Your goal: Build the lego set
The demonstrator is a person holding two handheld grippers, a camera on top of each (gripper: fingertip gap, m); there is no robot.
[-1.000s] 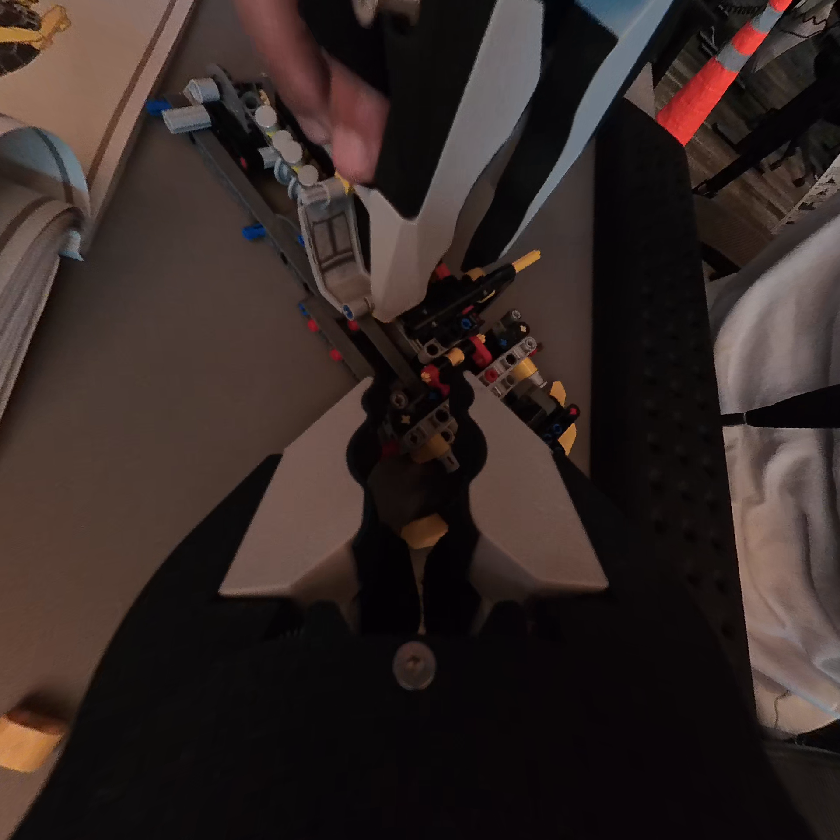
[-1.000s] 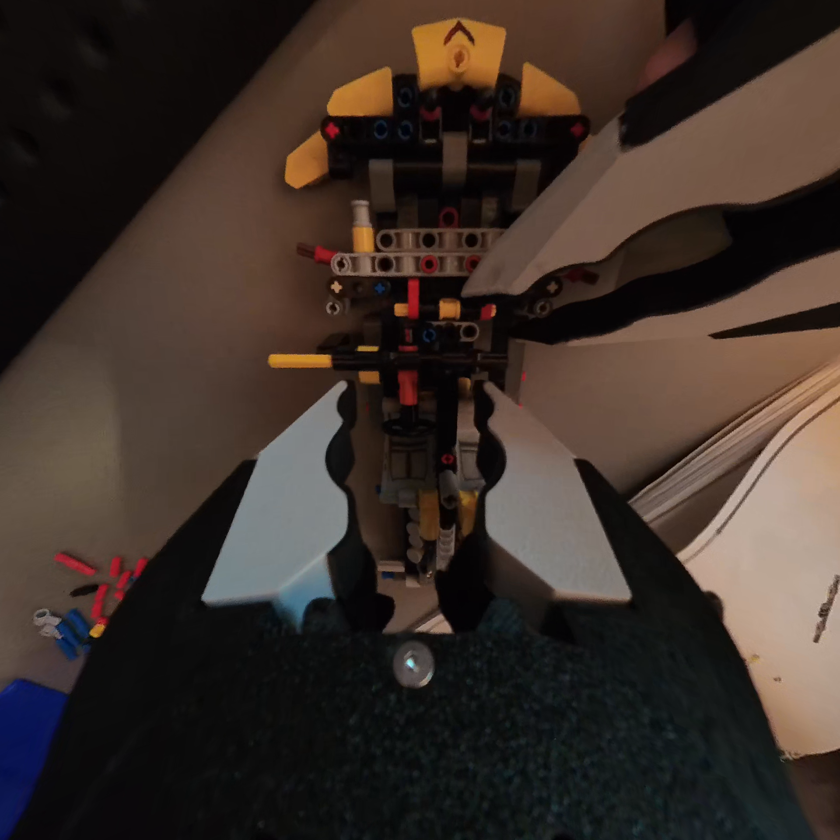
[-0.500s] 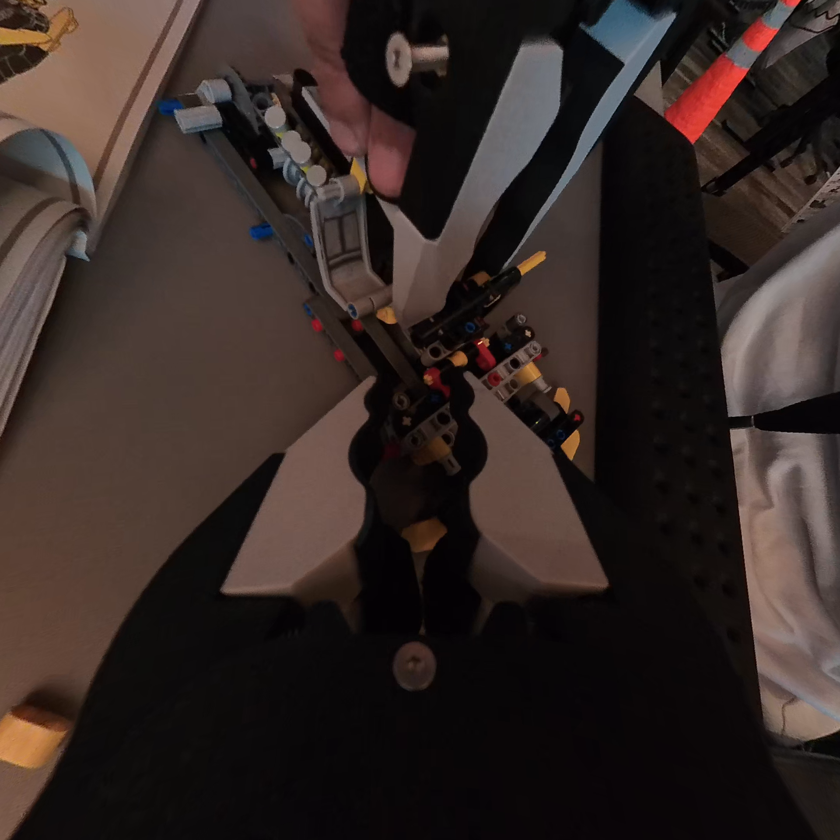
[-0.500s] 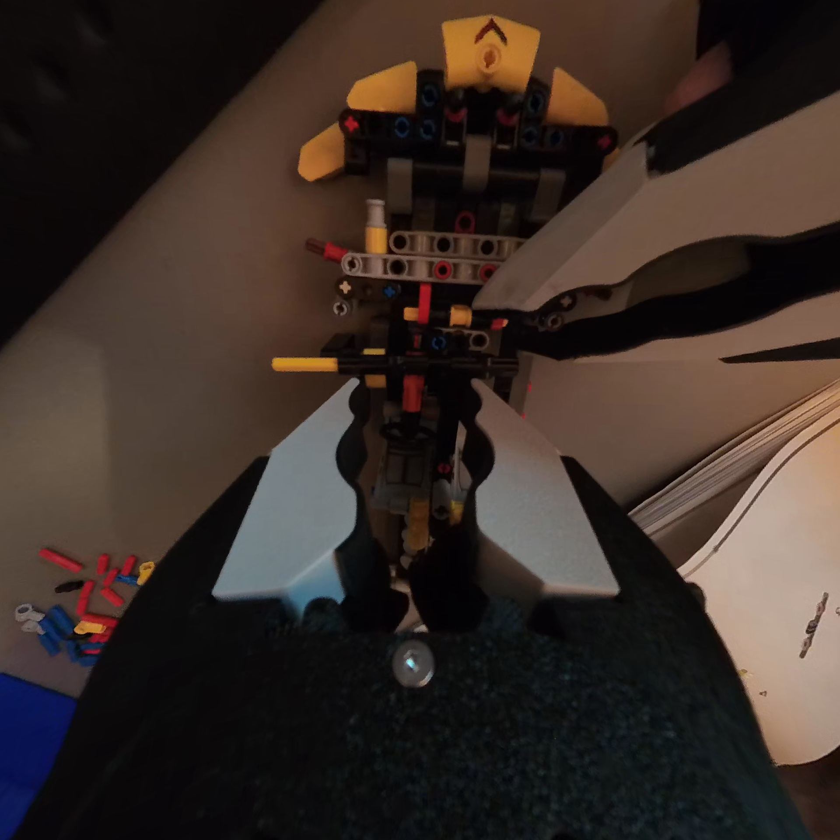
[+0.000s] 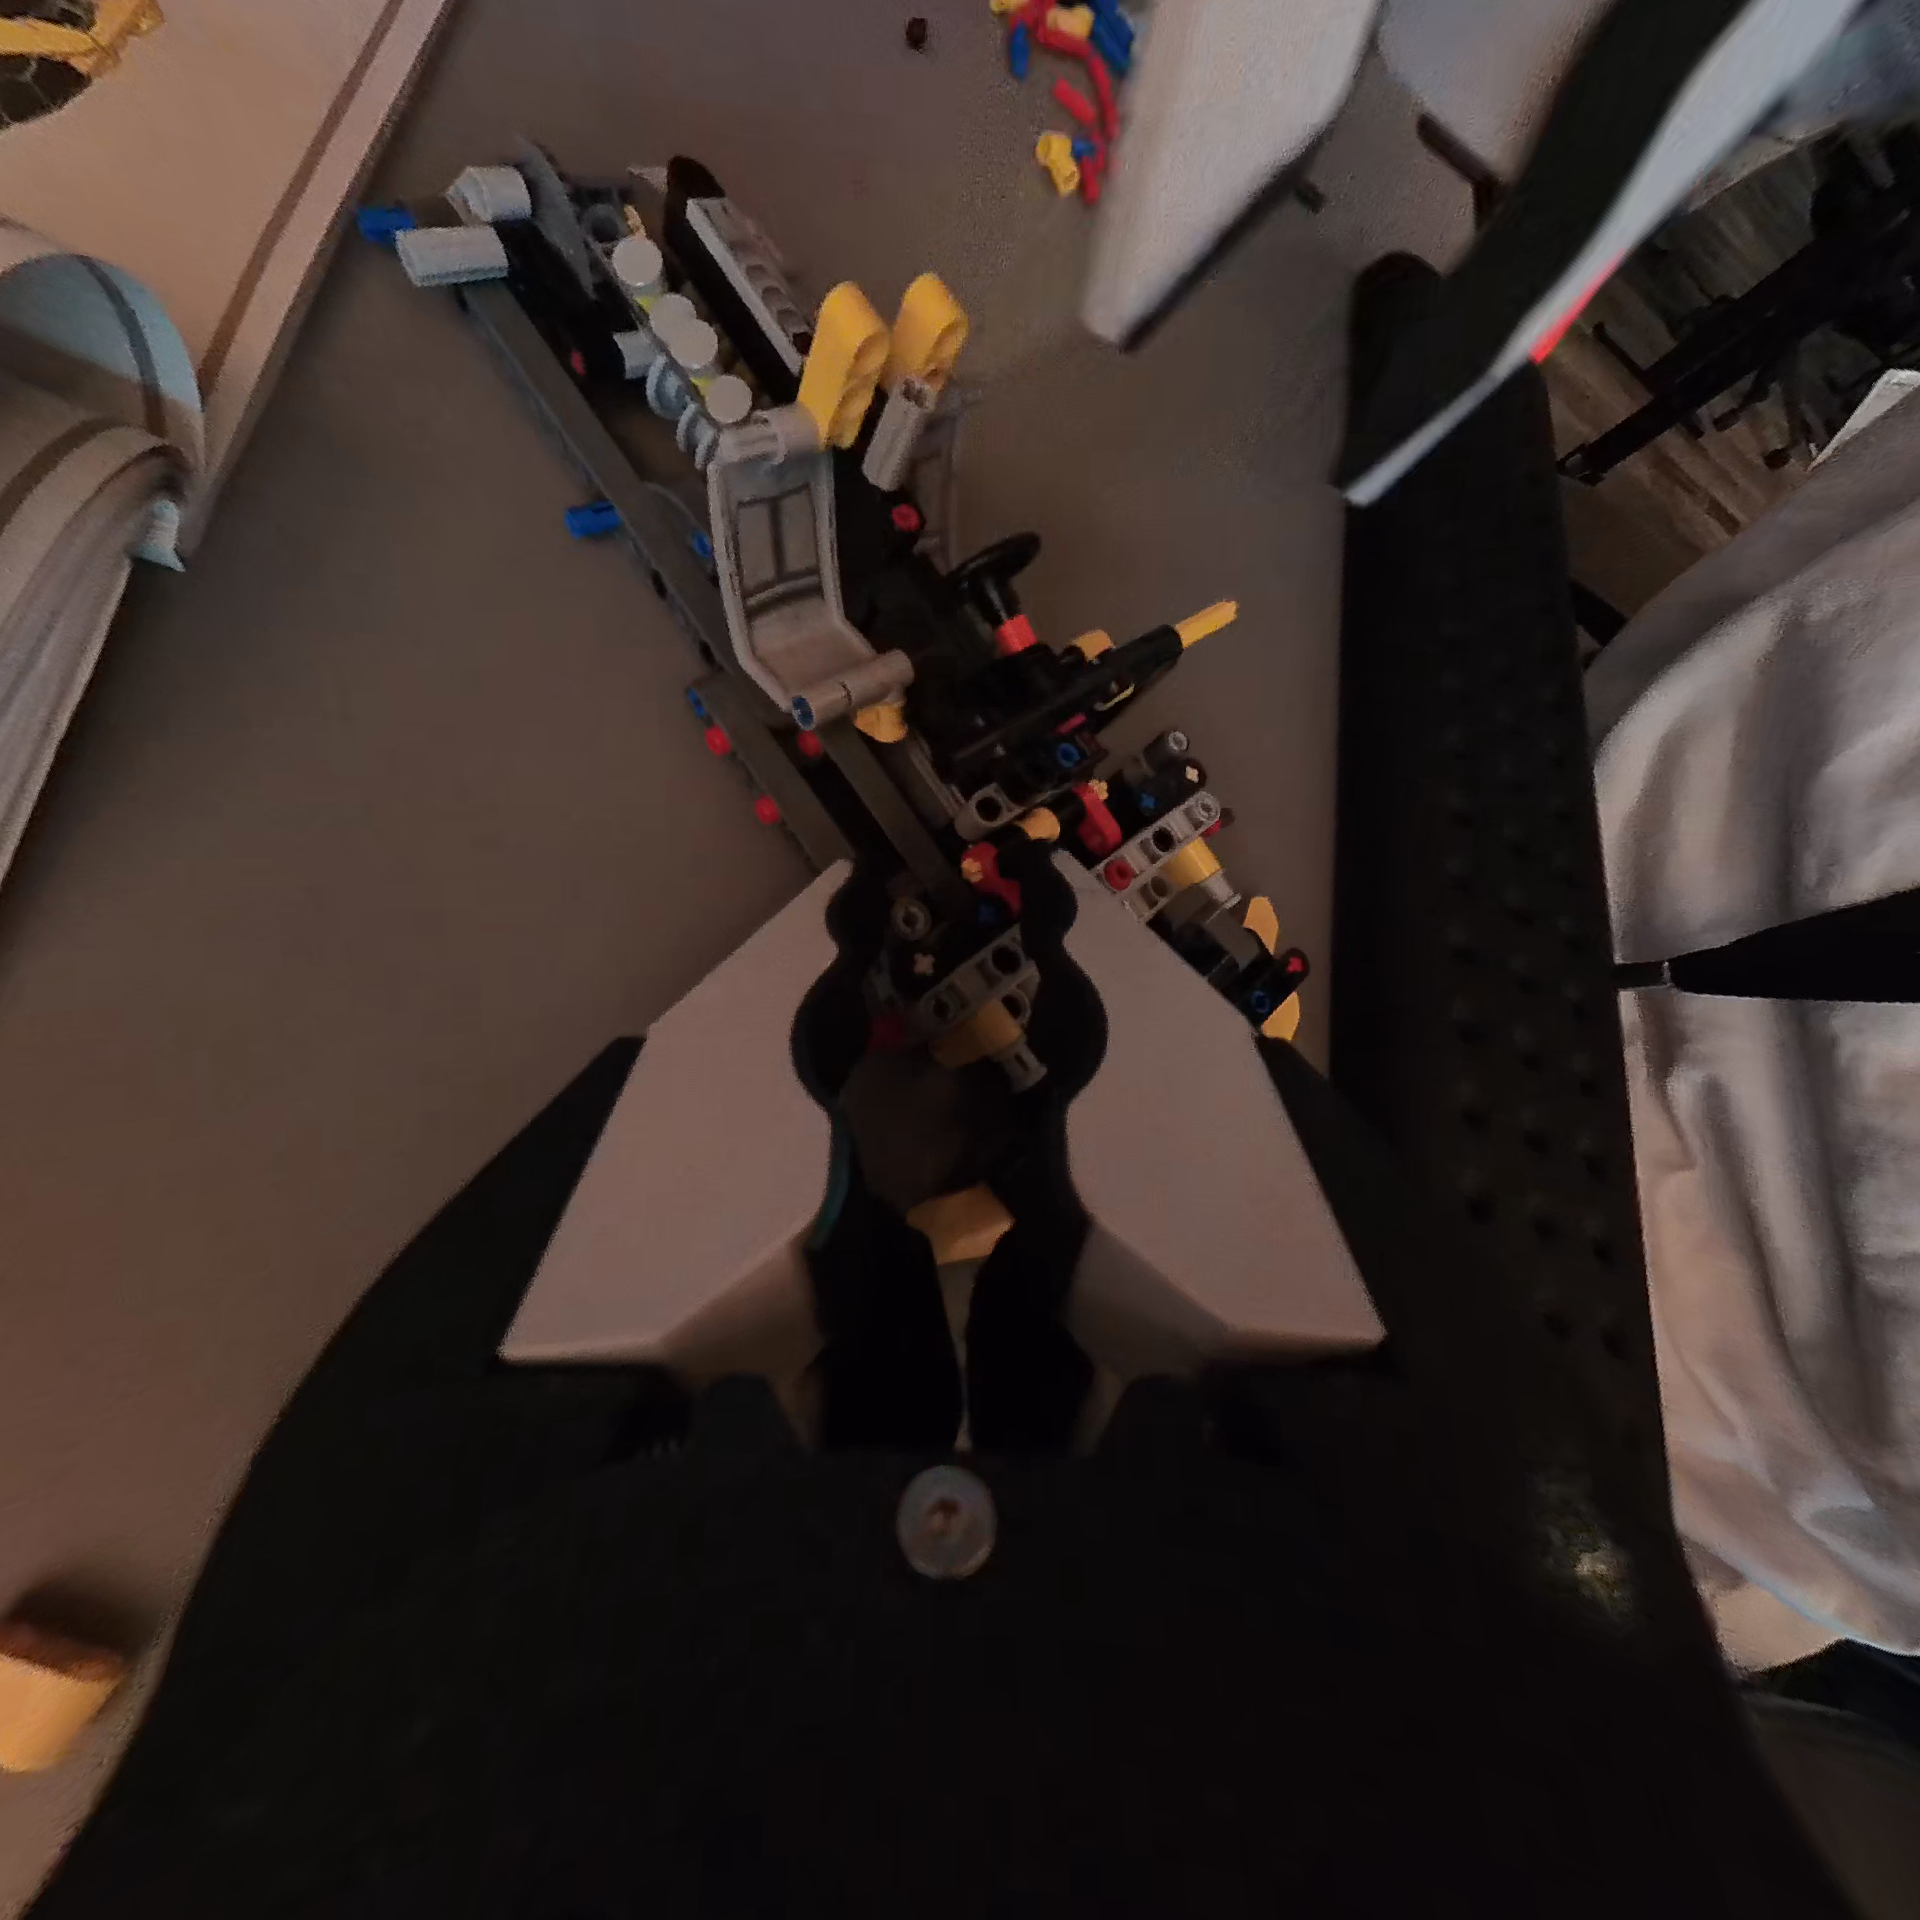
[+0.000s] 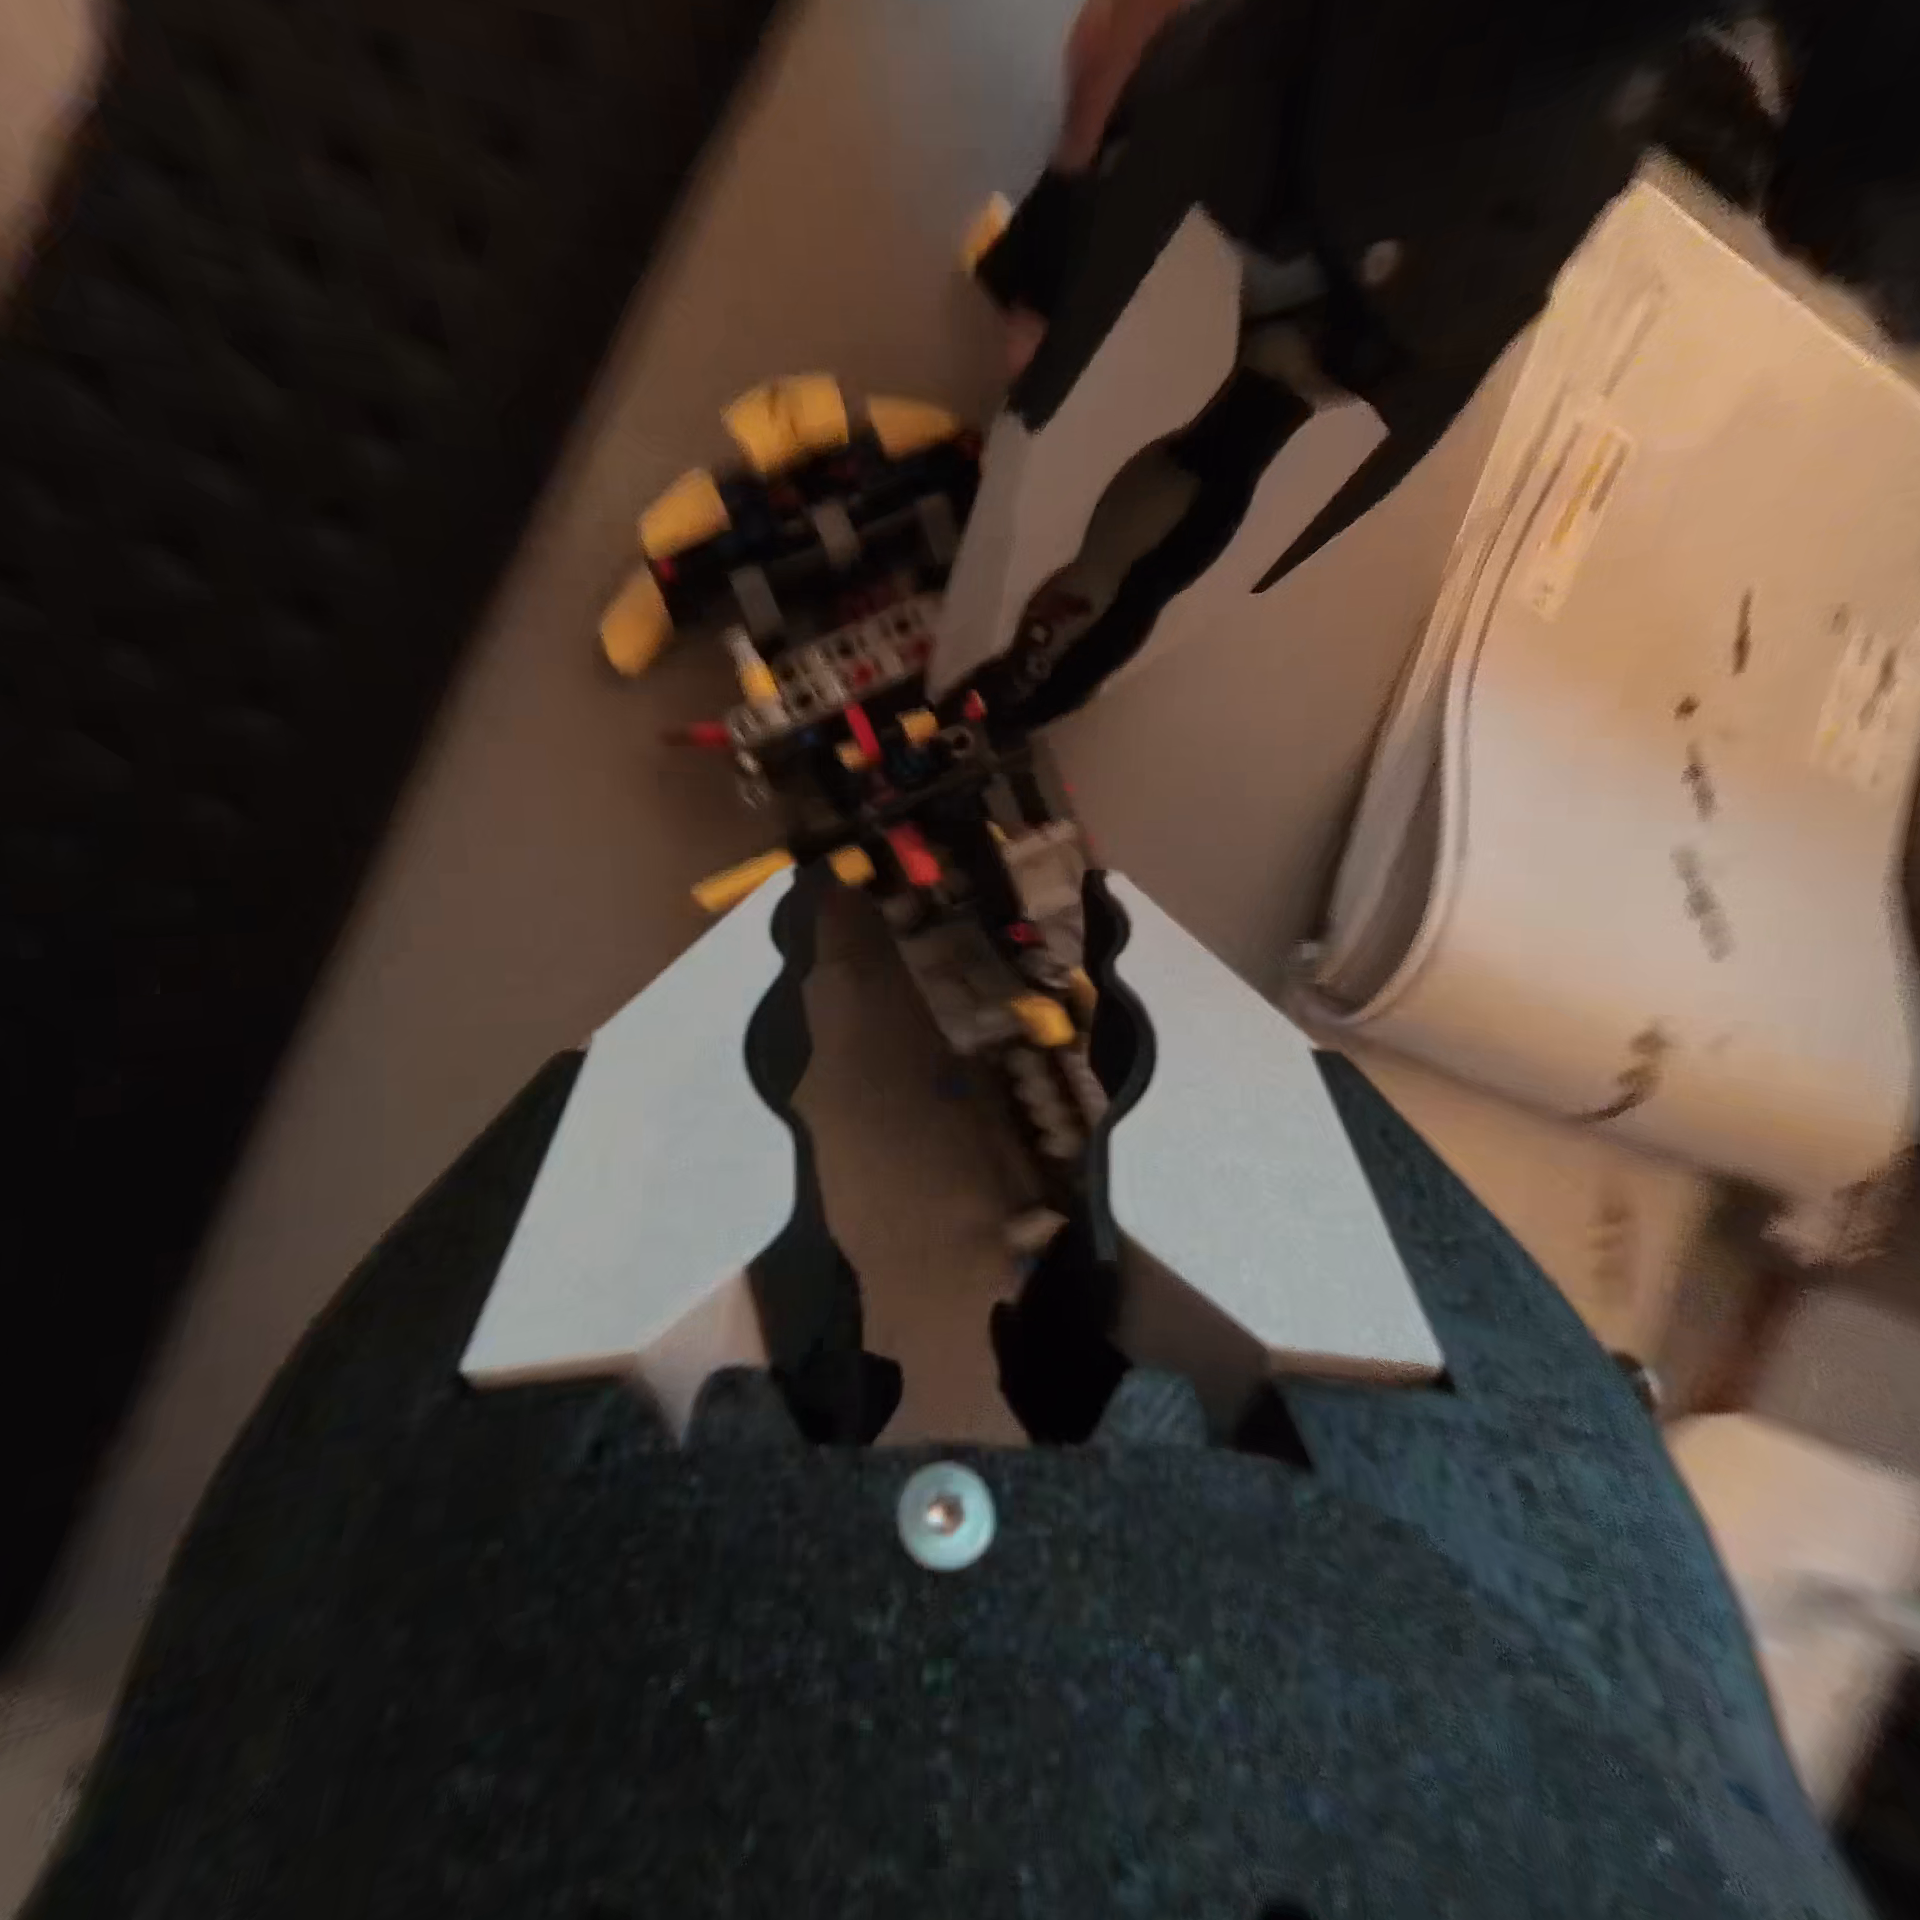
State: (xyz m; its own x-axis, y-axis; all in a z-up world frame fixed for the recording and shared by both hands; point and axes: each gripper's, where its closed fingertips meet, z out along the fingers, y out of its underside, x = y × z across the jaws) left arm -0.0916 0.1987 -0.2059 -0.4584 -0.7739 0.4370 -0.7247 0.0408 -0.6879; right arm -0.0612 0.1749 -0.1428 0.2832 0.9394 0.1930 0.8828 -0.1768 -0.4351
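On the beige table, pinching the near end of the half-built model with the left gripper. Backed off now and spread empty, unlike a moment ago: right gripper, apparently between steps. Long grey-and-black frame, yellow panels, red and blue pins; loose pieces well apart beyond.

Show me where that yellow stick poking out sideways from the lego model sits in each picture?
Left wrist view: the yellow stick is right of centre, pointing up-right.
Right wrist view: the stick is centre-left, beside the right claw's left fingertip.
Shared landmark: the model's grey holed beam.
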